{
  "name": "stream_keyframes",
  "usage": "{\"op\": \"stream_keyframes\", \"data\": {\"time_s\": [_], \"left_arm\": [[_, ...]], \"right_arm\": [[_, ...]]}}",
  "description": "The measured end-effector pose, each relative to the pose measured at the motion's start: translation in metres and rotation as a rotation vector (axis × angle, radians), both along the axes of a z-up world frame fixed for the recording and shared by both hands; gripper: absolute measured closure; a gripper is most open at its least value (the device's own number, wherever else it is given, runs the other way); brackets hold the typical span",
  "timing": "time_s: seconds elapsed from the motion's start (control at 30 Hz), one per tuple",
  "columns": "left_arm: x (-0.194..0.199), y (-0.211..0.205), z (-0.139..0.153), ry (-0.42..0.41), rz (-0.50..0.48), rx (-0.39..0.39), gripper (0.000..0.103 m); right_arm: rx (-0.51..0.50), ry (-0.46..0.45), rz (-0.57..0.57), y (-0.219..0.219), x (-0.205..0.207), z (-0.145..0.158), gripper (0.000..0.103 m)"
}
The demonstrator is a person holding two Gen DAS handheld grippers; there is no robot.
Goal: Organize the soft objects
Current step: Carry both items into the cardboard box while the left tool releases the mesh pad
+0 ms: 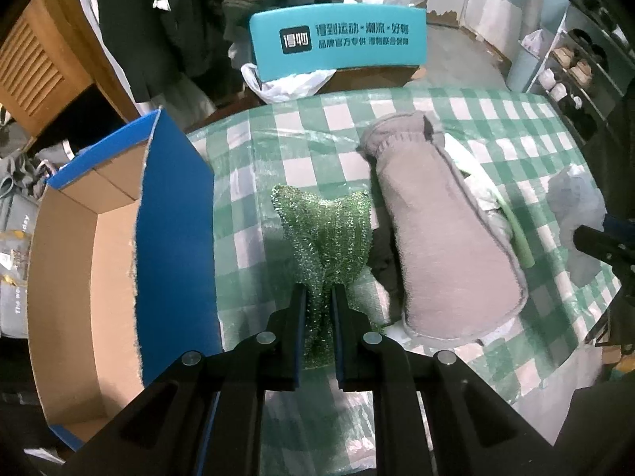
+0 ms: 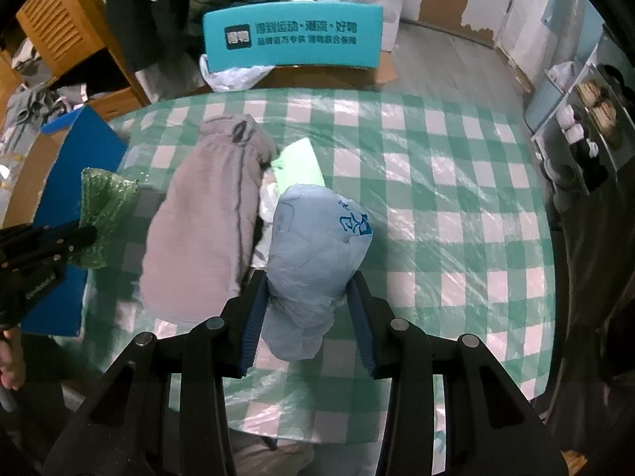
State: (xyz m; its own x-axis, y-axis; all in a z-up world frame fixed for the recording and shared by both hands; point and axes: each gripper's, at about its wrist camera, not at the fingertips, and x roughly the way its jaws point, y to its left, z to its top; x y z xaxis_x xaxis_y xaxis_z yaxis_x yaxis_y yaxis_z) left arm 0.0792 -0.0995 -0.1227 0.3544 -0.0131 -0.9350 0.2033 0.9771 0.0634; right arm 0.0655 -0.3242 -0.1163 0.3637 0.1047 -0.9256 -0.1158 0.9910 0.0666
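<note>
Both grippers are clamped on soft things. The left gripper [image 1: 319,291] pinches a green mesh cloth [image 1: 323,234], which sticks out toward 12 o'clock. The right gripper [image 2: 307,283] squeezes a pale blue plastic bag [image 2: 313,254]. At 10 o'clock from the bag, a grey towel [image 2: 202,214] lies on the checked table [image 2: 456,206].

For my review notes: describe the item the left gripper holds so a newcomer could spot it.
On the green-and-white checked tablecloth, between the blue-sided cardboard box and the long grey fleece garment, is a sparkly green mesh scouring cloth. The left gripper pinches it; only it glitters.
</note>
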Motion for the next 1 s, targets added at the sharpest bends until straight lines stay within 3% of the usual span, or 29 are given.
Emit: {"op": "stream_keyframes", "data": {"time_s": [0.43, 1.0], "left_arm": [[-0.018, -0.001, 0.036, -0.076, -0.032, -0.019, 0.091], [-0.033, 0.018, 0.062, -0.133, -0.015, -0.03, 0.091]], "right_arm": [[0.011, -0.056, 0.058, 0.02, -0.008, 0.025, 0.064], [0.028, -0.118, 0.144, 0.056, -0.017, 0.056, 0.064]]}}
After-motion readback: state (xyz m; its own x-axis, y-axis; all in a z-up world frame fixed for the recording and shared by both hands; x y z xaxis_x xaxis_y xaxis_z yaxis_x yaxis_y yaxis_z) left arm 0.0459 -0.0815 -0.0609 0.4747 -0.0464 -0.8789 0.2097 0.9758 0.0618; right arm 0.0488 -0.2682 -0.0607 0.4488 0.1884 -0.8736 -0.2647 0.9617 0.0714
